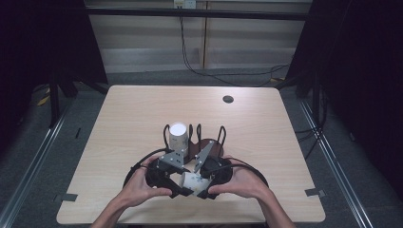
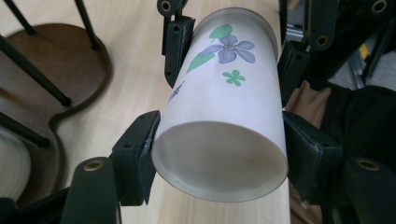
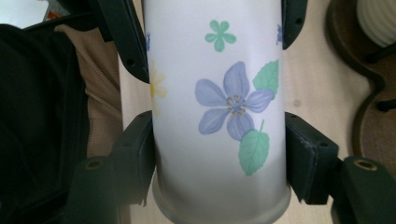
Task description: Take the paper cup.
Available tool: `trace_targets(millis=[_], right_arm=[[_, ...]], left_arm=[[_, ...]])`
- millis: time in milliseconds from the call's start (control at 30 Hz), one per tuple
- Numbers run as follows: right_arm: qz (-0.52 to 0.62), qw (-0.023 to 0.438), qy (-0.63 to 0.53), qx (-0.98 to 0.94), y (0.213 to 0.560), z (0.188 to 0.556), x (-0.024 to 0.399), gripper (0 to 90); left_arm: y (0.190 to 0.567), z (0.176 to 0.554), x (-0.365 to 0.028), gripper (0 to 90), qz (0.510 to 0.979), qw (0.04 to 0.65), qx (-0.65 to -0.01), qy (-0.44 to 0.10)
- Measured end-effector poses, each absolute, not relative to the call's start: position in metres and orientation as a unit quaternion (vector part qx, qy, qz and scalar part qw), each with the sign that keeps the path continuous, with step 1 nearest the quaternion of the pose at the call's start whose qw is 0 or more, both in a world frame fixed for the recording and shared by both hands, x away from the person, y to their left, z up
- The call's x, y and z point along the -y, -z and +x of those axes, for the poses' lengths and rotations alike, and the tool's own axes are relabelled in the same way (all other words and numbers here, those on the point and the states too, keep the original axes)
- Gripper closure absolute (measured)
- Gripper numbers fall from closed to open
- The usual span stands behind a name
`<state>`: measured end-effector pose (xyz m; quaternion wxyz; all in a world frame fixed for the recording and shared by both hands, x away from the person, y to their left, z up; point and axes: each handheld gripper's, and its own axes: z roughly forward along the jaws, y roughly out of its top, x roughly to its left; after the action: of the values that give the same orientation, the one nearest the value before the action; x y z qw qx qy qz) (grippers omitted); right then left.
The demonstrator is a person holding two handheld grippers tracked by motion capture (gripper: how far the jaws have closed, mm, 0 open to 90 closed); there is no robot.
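My left gripper (image 2: 219, 154) has its jaws clamped on the open-mouth end of the flowered cup (image 2: 224, 116), one pad on each side of the wall, pressing it. My right gripper (image 3: 219, 154) is closed on the same cup (image 3: 219, 116) at the other end, near its base rim, pads tight on both sides. So the cup hangs between the two tools, lying on its side just above the table (image 1: 133, 109), held from both ends at once.

In the high view the cup (image 1: 192, 183) sits at the near edge of the table, centre, between my left gripper (image 1: 178, 187) and my right gripper (image 1: 202, 190). The two tools angle in toward each other, tips meeting at the cup.

My left hand (image 1: 140, 185) wraps its tool from the left, my right hand (image 1: 240, 183) from the right, both forearms coming in from the near edge, wrists turned inward. Cables loop out to each side.

Just beyond the grippers stands a dark wooden rack (image 1: 209, 142) with black wire loops. A second cup (image 1: 178, 137), white and ribbed, stands upright on its left side. Farther off, right of centre, a dark round hole (image 1: 228, 99) in the tabletop.
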<state>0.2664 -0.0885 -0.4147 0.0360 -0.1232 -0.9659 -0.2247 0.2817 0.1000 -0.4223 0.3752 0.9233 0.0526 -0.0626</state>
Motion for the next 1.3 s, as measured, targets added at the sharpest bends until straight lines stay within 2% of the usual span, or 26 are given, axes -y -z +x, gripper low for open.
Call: trace_targets(millis=[467, 567, 700, 1300], right_arm=[[-0.121, 0.036, 0.256, 0.958, 0.416, 0.268, 0.096, 27.4], [-0.123, 0.035, 0.272, 0.954, 0.415, 0.269, 0.099, 20.1], [-0.132, 0.025, 0.301, 0.944, 0.41, 0.269, 0.104, 15.0], [-0.174, 0.007, 0.377, 0.91, 0.4, 0.27, 0.127, 14.2]], left_arm=[[0.422, 0.28, -0.102, 37.5, 0.921, 0.378, -0.057, 0.073], [0.421, 0.278, -0.106, 37.5, 0.918, 0.386, -0.063, 0.068], [0.419, 0.28, -0.113, 37.5, 0.913, 0.395, -0.069, 0.07], [0.418, 0.286, -0.126, 37.4, 0.888, 0.445, -0.098, 0.066]])
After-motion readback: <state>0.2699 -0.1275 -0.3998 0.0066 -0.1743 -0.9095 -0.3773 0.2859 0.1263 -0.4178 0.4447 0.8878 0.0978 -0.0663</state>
